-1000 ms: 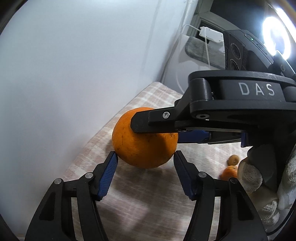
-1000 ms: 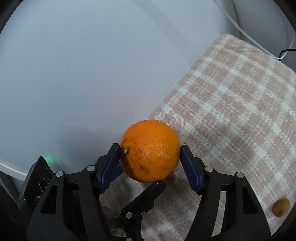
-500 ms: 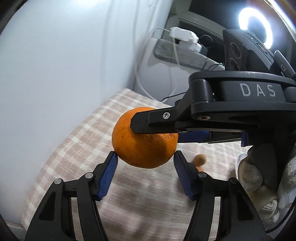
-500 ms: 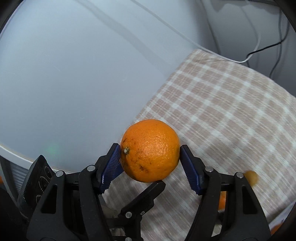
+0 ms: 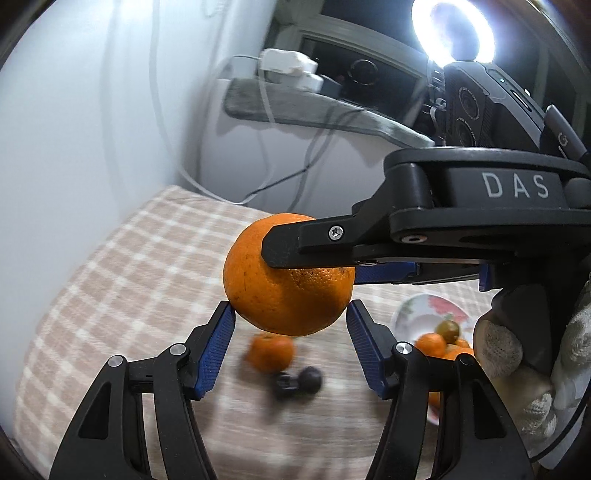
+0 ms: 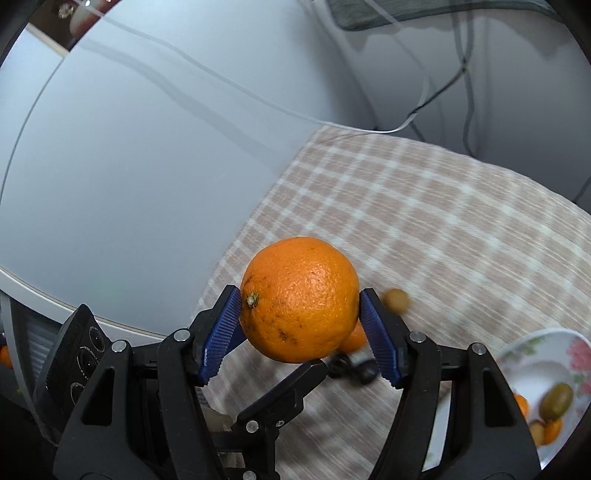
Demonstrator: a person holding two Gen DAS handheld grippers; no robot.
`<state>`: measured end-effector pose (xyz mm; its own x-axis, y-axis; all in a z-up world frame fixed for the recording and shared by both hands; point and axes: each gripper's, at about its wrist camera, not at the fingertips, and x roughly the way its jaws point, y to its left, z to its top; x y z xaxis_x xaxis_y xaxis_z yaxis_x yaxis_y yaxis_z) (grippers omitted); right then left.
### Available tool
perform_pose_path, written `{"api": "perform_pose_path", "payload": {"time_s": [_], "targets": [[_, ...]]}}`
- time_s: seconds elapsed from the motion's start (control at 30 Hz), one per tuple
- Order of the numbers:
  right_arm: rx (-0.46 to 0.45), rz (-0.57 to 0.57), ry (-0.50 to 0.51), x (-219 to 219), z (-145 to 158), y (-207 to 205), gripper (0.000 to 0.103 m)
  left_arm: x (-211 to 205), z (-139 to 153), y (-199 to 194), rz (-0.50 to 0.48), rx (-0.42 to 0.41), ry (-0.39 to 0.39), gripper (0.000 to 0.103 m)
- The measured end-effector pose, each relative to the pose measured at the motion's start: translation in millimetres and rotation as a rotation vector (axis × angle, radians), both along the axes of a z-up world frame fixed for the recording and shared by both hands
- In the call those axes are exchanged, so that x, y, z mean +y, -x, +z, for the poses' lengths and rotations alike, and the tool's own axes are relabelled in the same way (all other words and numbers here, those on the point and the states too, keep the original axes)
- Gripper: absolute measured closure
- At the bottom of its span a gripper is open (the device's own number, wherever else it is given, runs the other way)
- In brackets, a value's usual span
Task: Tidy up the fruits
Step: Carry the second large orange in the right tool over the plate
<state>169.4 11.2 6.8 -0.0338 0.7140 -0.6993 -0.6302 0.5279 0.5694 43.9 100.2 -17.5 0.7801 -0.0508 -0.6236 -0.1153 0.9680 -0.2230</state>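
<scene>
Only the left wrist view shows the ring light (image 5: 453,29); the right gripper (image 6: 300,325) clamps the orange (image 6: 299,299) above the checked cloth (image 6: 424,221); the left gripper (image 5: 290,347) gapes beneath the orange, pads (image 5: 216,350) apparently not touching; the plate (image 6: 539,354) lies right of it.

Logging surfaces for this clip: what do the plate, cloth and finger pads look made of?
Plate: probably glazed ceramic or melamine; white, glossy, printed flowers. Cloth: woven fabric, matte, beige-white check. Finger pads: likely blue rubber or plastic, finely ribbed, pressing the orange.
</scene>
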Motion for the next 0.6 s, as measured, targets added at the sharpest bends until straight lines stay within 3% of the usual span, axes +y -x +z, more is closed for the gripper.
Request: {"api": "perform_pose_path", "payload": {"time_s": [0.6], "targets": [[0.004, -0.124, 0.01, -105, -8, -16, 0.034, -86, -7, -21, -0.179, 0.048, -0.004, 0.041]]}}
